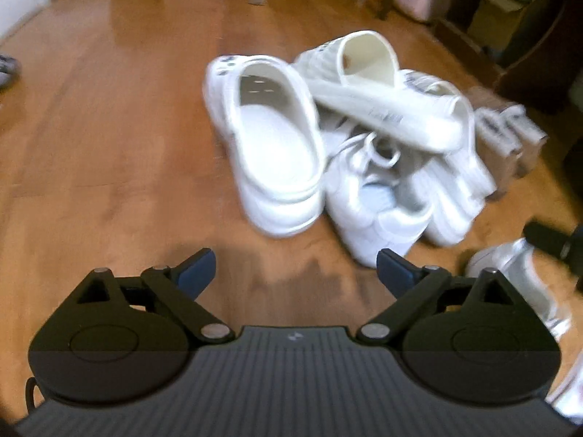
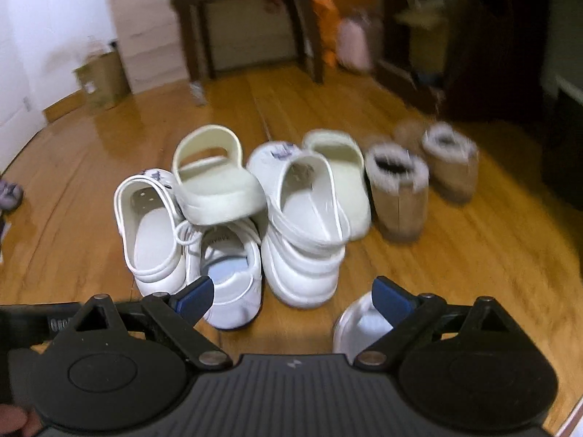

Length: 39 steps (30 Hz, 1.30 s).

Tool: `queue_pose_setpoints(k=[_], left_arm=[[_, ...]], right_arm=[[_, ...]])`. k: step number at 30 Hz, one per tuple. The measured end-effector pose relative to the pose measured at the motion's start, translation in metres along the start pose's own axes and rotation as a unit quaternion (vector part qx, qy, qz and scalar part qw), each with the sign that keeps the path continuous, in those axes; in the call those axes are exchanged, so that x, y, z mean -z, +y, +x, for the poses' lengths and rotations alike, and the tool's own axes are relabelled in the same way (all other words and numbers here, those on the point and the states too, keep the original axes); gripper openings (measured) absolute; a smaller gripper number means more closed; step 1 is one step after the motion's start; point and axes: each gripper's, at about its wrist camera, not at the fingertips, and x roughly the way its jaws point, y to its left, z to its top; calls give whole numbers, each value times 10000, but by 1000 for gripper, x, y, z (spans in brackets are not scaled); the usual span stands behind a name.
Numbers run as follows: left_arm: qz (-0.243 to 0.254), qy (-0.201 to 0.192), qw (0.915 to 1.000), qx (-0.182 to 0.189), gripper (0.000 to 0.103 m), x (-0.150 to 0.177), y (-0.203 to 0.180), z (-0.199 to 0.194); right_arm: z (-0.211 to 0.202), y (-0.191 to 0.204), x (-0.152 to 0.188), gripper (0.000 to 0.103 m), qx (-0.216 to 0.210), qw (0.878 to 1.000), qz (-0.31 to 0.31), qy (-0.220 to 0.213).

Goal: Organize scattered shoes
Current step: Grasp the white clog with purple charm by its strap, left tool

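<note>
warm indoor light, glare on floor (image 2: 109,123); motion blur throughout, fisheye bending at edges.

Silver shoe (image 2: 359,324) partly hidden, perhaps a sneaker

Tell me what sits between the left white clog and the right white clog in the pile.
In the right wrist view, a white lace-up sneaker sits between the left clog and right clog, with a cream slide resting on top.
</note>
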Motion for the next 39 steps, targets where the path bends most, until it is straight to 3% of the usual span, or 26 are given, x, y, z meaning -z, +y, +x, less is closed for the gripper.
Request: queue_pose_setpoints(k=[4,7,11,15,18,21,24,25,26,28,29,34,39], left_arm=[[-180,-198,9993,-250,96,-26,16,10],[-186,-192,9966,-773,96,-44,24,23],[-234,-407,9953,-842,96,-55,29,34],[57,-878,9890,-1190,96,-67,22,58],[442,-954,9824,-1543,96,-77,15,80],[494,-905,9837,-1473,96,-84,15,96],[176,-788,9895,-1200,94,-84,25,97],[-5,-765,9909,-1110,83,-83,30,98],[-129,-797,9908,-1089,60,-81,33,98],[-375,-801,9913,-972,28,-79,39,98],[-496,-781,9918,-886,19,-79,42,98],[-445,-786,9908,-1010,14,-76,37,100],[-521,-723,9920,-899,14,-66,40,87]], right_arm=[[9,-1,0,98,-142,9992,142,358],[9,1,3,98,-299,9981,236,476],[5,8,8,98,-671,9966,264,401],[7,17,9,98,-643,9971,162,378],[11,17,13,98,-621,9967,261,454],[14,15,17,98,-618,9958,368,560],[15,11,23,98,-692,9938,464,731],[13,9,25,98,-754,9927,511,796],[10,7,27,98,-882,9906,617,843],[3,3,32,98,-1099,9868,765,910],[1,2,34,98,-1138,9859,786,939],[-1,0,38,98,-996,9875,734,980],[1,-9,39,98,-951,9862,881,1033]])
